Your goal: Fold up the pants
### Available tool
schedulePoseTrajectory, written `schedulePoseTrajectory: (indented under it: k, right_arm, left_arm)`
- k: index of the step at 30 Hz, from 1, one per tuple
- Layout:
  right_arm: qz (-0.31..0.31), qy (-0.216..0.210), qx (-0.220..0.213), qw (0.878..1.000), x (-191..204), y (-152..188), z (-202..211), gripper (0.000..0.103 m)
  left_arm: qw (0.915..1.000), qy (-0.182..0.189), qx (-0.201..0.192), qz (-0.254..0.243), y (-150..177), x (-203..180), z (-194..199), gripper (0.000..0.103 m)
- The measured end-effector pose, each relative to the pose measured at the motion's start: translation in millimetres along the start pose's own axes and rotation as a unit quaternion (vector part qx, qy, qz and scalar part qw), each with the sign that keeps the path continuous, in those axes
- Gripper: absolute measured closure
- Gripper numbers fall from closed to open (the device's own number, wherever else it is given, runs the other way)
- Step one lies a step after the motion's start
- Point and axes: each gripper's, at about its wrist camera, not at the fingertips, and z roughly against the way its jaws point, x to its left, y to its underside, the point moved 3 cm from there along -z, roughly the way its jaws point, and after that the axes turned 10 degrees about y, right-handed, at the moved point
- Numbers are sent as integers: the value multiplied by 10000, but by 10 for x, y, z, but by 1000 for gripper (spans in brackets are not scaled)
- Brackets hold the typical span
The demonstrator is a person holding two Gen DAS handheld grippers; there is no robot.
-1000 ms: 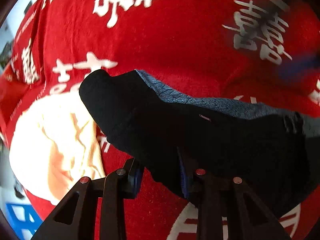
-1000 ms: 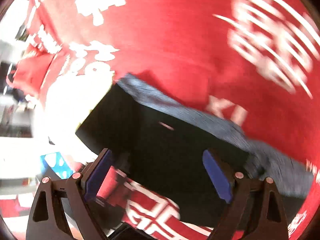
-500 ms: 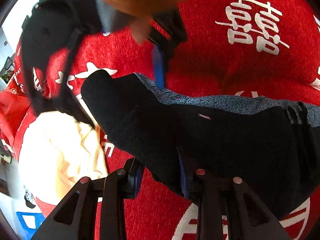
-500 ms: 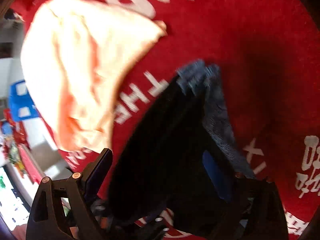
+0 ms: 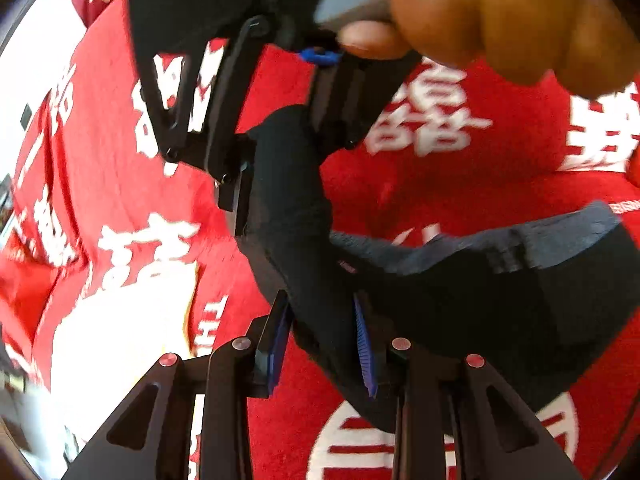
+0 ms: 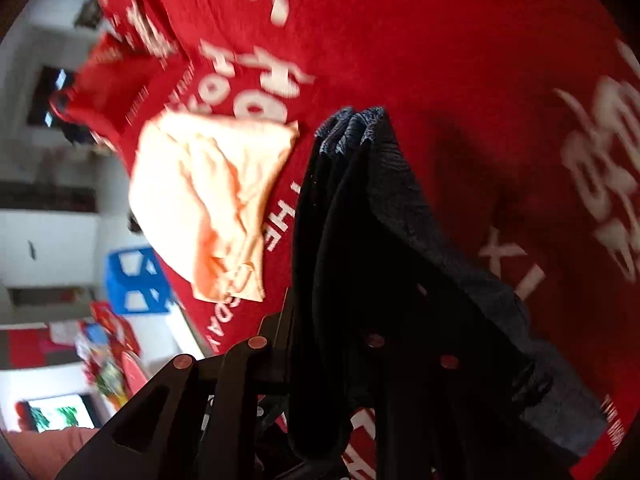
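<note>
The dark navy pants (image 5: 460, 300) lie bunched and folded on a red cloth with white characters (image 5: 420, 184). My left gripper (image 5: 324, 344) is shut on the near edge of the pants, its blue pads pressing the fabric. My right gripper (image 5: 280, 160), held by a hand, comes from above in the left wrist view and is shut on the far corner of the pants. In the right wrist view the pants (image 6: 380, 260) hang lifted between the fingers of the right gripper (image 6: 340, 320), whose tips are hidden by fabric.
A folded peach-coloured garment (image 6: 208, 200) lies on the red cloth (image 6: 440, 60) left of the pants. A blue crate (image 6: 136, 280) and clutter stand on the floor beyond the cloth's edge.
My right gripper came over the pants' far corner, closed on it and lifted it. The left gripper kept its grip on the near edge while the pants bunched upward.
</note>
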Motion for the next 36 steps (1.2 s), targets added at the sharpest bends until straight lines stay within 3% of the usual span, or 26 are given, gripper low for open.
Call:
schedulePoseTrajectory:
  k: [6, 13, 16, 25, 34, 36]
  right_arm:
    - [-572, -440, -683, 9950, -676, 523, 655, 86]
    - [-1364, -685, -1422, 9780, -1637, 1617, 1190, 86]
    - [-1639, -812, -1583, 9703, -1949, 2010, 1262, 86]
    - [-2579, -1075, -1749, 9441, -2849, 2923, 964, 86]
    - [-2936, -966, -1491, 9393, -3285, 3183, 488, 80]
    - [-2995, -911, -1476, 9382, -3323, 3231, 447, 79]
  left_arm:
    - [9974, 638, -87, -323, -271, -588, 301, 71]
    - [9867, 1452, 136, -723, -388, -1582, 473, 71]
    - [9818, 1612, 262, -967, -355, -1925, 414, 71]
    - [9671, 1813, 768, -1608, -140, -2771, 116, 71]
    - [9603, 1772, 1269, -1743, 79, -3053, -197, 71]
    - [9590, 1772, 1330, -1766, 81, -3056, -215, 59]
